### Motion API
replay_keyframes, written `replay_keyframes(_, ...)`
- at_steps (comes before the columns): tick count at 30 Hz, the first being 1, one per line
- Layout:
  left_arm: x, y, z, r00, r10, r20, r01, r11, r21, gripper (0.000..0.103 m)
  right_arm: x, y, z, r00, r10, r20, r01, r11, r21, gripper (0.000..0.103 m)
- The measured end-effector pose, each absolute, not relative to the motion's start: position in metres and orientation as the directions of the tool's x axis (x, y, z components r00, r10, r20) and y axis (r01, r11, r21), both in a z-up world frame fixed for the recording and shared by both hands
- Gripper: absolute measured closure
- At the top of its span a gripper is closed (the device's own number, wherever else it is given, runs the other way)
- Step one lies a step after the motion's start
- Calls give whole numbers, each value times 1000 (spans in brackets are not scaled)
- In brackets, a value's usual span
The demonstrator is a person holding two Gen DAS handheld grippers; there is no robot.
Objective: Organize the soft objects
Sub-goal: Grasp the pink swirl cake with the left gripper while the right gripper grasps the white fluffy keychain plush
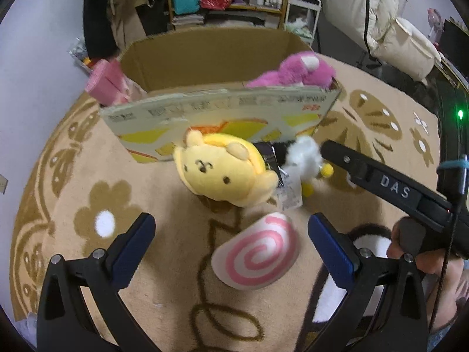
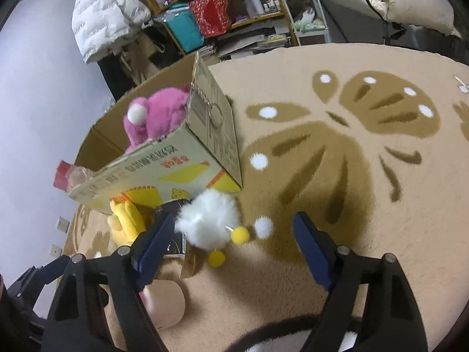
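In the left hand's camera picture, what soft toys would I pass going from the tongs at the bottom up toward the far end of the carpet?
Pink-swirl roll plush → yellow bear-face plush → cardboard box → pink plush bear inside the box.

Yellow bear plush (image 1: 225,173) lies face-up on the rug before the open cardboard box (image 1: 222,111), white fluffy pom-pom toy (image 2: 209,223) just beside it, pink-swirl cushion (image 1: 256,253) nearer, pink plush (image 2: 155,114) inside the box.

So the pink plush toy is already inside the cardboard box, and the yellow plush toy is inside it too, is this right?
Not quite: the yellow plush toy lies on the carpet in front of the cardboard box, as the left wrist view shows. The pink plush toy is inside.
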State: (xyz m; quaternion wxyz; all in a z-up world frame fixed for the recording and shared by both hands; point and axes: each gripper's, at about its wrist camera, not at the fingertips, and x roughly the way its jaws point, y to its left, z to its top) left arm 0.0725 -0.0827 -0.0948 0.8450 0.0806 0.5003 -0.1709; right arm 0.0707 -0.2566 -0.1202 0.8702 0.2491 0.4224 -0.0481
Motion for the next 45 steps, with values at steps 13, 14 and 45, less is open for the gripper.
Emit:
replay_keyframes(13,79,-104,-130,323,-170,-931,402,915,-28,0,87,-250,-138,611,182,-771,253,877,408,34)
replay_keyframes(14,79,-106,-133,315,-167,-934,402,915,-28,0,88,-250,-139,610,188,-770,249,877,411,34)
replay_keyframes(45,81,-97,-146,288,-204,-936,428,901,-65,46,106,-228,-159,561,277,-780,151,893,425,70)
